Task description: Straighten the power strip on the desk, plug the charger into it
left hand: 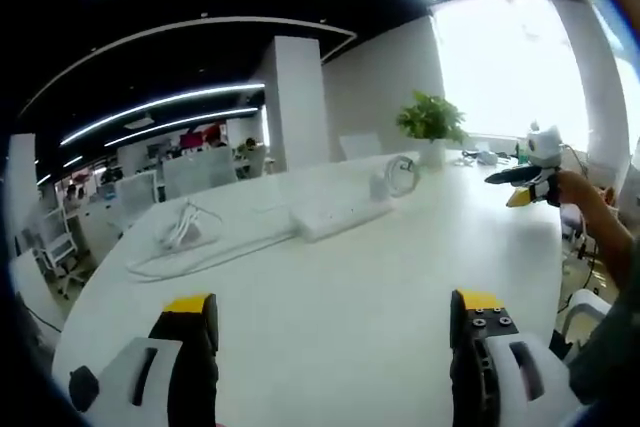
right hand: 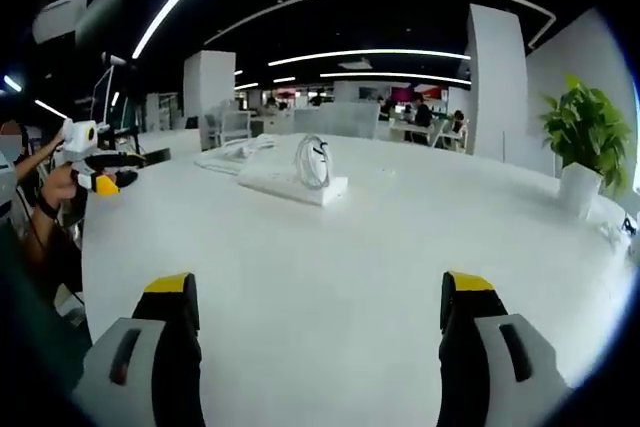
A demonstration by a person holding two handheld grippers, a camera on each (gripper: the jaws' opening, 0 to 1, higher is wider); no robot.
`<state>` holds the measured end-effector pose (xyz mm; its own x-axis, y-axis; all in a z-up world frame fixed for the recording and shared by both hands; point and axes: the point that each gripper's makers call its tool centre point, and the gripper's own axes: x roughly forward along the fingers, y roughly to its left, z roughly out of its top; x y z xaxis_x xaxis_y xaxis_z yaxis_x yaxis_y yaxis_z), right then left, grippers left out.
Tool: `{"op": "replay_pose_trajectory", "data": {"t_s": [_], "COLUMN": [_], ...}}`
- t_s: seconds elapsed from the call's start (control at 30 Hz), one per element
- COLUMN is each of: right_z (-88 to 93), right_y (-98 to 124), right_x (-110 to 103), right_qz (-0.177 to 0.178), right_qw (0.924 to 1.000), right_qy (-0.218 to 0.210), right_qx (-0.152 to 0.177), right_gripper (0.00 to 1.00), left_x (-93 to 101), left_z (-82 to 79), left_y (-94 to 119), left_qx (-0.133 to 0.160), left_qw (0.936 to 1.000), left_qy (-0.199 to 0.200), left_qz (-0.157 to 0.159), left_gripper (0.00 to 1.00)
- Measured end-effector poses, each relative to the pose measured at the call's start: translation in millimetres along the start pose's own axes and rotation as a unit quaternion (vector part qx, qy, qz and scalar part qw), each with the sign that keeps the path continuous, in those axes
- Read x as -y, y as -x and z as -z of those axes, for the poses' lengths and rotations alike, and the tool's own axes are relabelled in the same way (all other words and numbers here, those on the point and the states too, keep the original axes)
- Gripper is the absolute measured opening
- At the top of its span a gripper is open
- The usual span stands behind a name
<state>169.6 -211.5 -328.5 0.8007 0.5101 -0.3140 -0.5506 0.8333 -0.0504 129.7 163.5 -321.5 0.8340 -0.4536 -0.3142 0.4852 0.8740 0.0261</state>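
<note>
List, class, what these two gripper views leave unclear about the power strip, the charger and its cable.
- Power strip: its sockets are too small and distant to make out in either view.
- Charger: coiled cable on the strip; its plug is too small to tell in the right gripper view.
- White cable: blurred; what it connects to cannot be told in the left gripper view.

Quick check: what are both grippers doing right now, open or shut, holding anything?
Left gripper: open, holding nothing, above the desk.
Right gripper: open, holding nothing, facing the power strip.
</note>
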Motion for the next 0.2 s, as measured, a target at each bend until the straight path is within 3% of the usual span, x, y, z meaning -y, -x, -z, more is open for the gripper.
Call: {"op": "replay_pose_trajectory", "data": {"t_s": [0.2], "right_z": [-0.3], "right_y": [-1.1], "right_x": [-1.7], "right_qz": [-0.001], "right_qw": [1.0], "right_qy": [0.005], "right_qx": [-0.002], "right_gripper": [1.0], "left_x": [0.7], "left_z": [2.3], "left_y": [1.3], "left_qx": [-0.001], "left_qw": [1.0], "left_qy": [0.005], "left_qz": [0.001], "left_gripper": [0.99]}}
